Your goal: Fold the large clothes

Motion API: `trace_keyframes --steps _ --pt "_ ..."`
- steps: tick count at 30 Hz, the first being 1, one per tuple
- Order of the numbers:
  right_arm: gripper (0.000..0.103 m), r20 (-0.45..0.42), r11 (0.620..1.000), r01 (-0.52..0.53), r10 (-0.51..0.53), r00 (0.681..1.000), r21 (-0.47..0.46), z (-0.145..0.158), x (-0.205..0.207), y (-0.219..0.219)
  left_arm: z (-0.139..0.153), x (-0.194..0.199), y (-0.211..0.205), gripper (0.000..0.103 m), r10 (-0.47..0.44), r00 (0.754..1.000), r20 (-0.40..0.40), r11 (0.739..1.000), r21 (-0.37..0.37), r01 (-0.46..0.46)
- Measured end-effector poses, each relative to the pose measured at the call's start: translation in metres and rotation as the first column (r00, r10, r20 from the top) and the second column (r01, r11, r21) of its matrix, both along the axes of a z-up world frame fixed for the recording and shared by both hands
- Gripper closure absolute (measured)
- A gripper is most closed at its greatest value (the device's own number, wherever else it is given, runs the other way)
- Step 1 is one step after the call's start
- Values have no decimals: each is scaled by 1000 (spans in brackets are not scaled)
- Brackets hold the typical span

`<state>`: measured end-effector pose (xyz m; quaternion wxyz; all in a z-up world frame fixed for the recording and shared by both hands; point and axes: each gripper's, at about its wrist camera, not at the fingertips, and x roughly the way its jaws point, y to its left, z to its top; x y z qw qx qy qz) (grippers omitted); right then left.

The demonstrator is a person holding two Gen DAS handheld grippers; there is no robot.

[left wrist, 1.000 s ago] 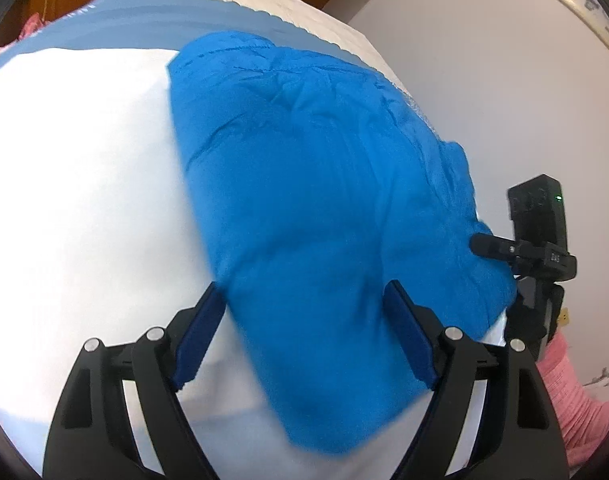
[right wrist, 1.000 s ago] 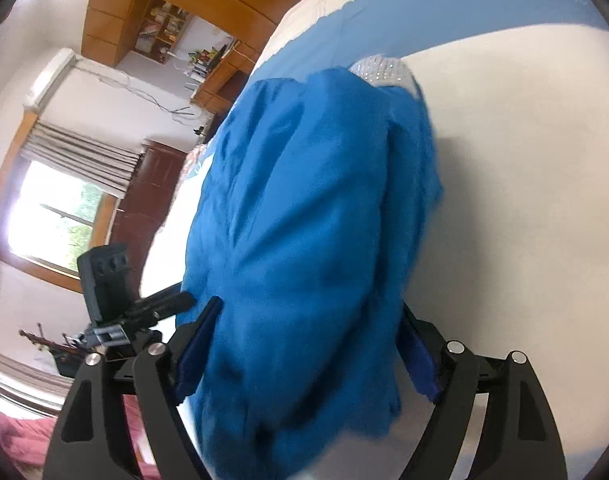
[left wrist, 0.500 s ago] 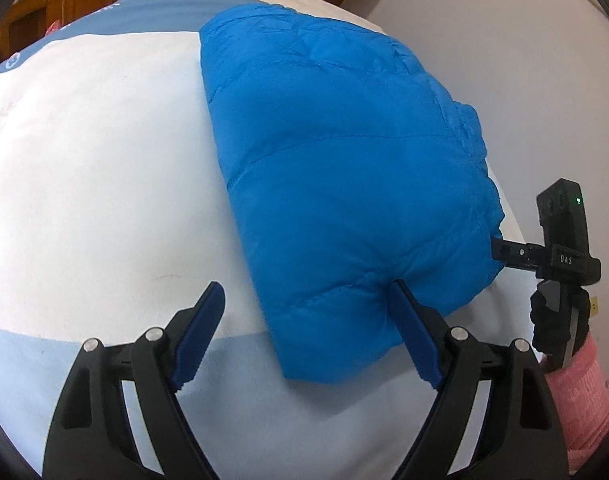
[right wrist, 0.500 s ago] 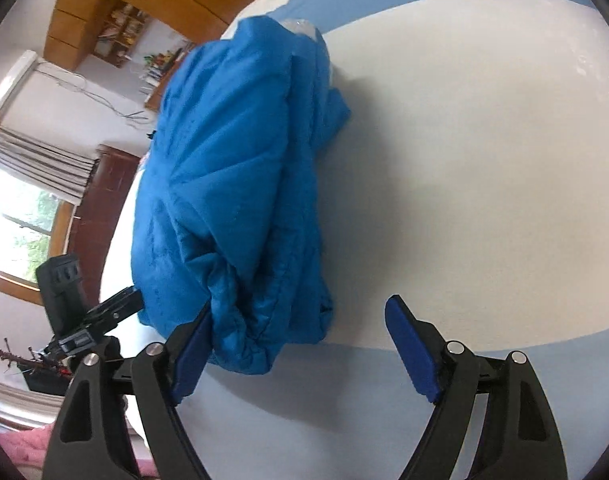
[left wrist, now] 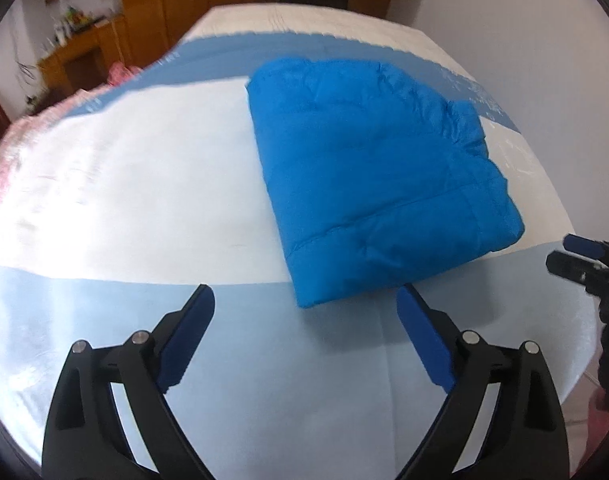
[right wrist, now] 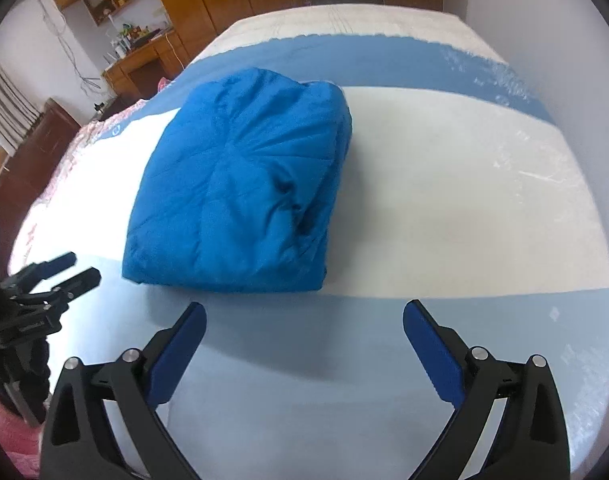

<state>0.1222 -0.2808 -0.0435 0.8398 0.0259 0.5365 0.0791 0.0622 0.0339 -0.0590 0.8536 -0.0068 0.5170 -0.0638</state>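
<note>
**Both grippers back away from the folded jacket**

Since a second ago, both grippers have drawn back and up from the garment: then the blue cloth filled the space between their jaws, now it lies clear beyond the tips. The left gripper [left wrist: 304,316] has its jaws opening, already very wide, and nothing is between them; only the light blue sheet shows in the gap. The right gripper [right wrist: 304,322] is the same: its jaws are opening to their widest and hold nothing.

The blue padded jacket [left wrist: 368,172] rests on the bed [left wrist: 124,168] as a compact, thick bundle, mostly on the white band of the cover and toward the far half of the mattress. Its near edge lies just beyond the tips of both grippers. From the right wrist view the top layer puffs up and there is a dark hollow on the right side [right wrist: 300,208], perhaps a sleeve or a pocket of folded cloth; the view does not let me tell which.

I judge that the last fold is made and the grippers let go so that the bundle can settle by its own weight. The padding is springy, so a layer could slowly lift open again.
</note>
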Motion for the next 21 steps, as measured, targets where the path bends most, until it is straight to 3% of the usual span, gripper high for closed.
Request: trace_keyframes --steps 8,21 --pt "4 3 1000 13 -13 1000 -11 15 -26 4 34 -22 -26 8 21 999 44 998 58 -24" --pt "4 2 999 35 -35 999 -10 38 -57 8 62 -51 -29 8 23 998 53 999 28 -25"
